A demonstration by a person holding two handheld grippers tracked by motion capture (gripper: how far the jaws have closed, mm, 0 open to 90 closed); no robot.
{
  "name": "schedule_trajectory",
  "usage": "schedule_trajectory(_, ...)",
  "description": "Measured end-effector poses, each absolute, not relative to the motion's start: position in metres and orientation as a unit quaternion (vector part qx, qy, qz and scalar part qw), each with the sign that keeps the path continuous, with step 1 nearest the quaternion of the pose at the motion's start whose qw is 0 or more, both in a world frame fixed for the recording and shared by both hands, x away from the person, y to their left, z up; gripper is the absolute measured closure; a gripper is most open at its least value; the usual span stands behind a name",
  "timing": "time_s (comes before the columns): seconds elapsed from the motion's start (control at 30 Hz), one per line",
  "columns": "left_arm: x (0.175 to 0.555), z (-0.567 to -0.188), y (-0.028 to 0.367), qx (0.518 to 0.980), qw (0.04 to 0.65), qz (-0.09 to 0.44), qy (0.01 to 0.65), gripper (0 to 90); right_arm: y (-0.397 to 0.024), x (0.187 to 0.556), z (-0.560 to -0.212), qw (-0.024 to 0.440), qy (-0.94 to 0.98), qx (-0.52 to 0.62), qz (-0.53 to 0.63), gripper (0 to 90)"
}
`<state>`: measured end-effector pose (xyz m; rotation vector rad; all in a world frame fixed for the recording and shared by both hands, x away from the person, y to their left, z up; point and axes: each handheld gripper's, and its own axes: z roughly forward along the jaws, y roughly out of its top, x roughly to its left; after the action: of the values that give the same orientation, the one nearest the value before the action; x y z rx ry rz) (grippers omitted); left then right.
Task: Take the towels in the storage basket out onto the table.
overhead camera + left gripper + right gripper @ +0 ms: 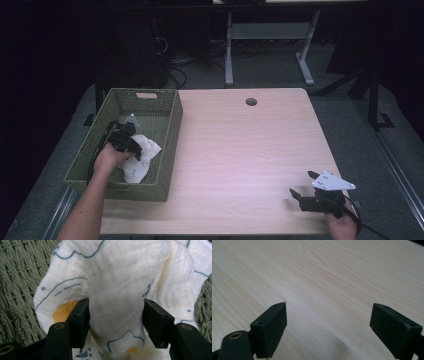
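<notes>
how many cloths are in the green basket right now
1. One white printed cloth lies in the near half of the green basket, with a fold of it between the left gripper jaws. More could be hidden underneath.

Before you stands a light wood-grain bench with a round cable hole near its far edge. The floor around it is grey carpet. Beyond the bench you see the white legs of a second desk, and a tangle of black cables to its left. The room behind lies in deep shadow; light falls on the bench top.
</notes>
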<state>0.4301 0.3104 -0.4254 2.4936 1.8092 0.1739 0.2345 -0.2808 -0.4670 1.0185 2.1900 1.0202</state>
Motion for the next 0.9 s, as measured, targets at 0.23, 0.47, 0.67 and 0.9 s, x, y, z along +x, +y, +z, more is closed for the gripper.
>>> schedule_trajectory(0.23, 0.43, -0.425, 0.31, 0.808, 0.027, 0.056, 0.585, 44.9, -0.28, 0.235, -0.468, 0.256, 0.809, 0.373, 0.374, 13.7)
schedule_trajectory(0.47, 0.431, -0.423, 0.311, 0.801, 0.024, 0.05, 0.596, 52.2, -0.279, 0.235, -0.469, 0.255, 0.809, 0.375, 0.373, 13.7)
schedule_trajectory(0.67, 0.43, -0.419, 0.315, 0.801, 0.035, 0.048, 0.596, 66.5, -0.279, 0.236, -0.469, 0.254, 0.81, 0.376, 0.373, 13.7)
schedule_trajectory(0.9, 0.427, -0.414, 0.328, 0.794, 0.069, 0.039, 0.603, 72.0, -0.279, 0.236, -0.47, 0.252, 0.81, 0.379, 0.37, 13.7)
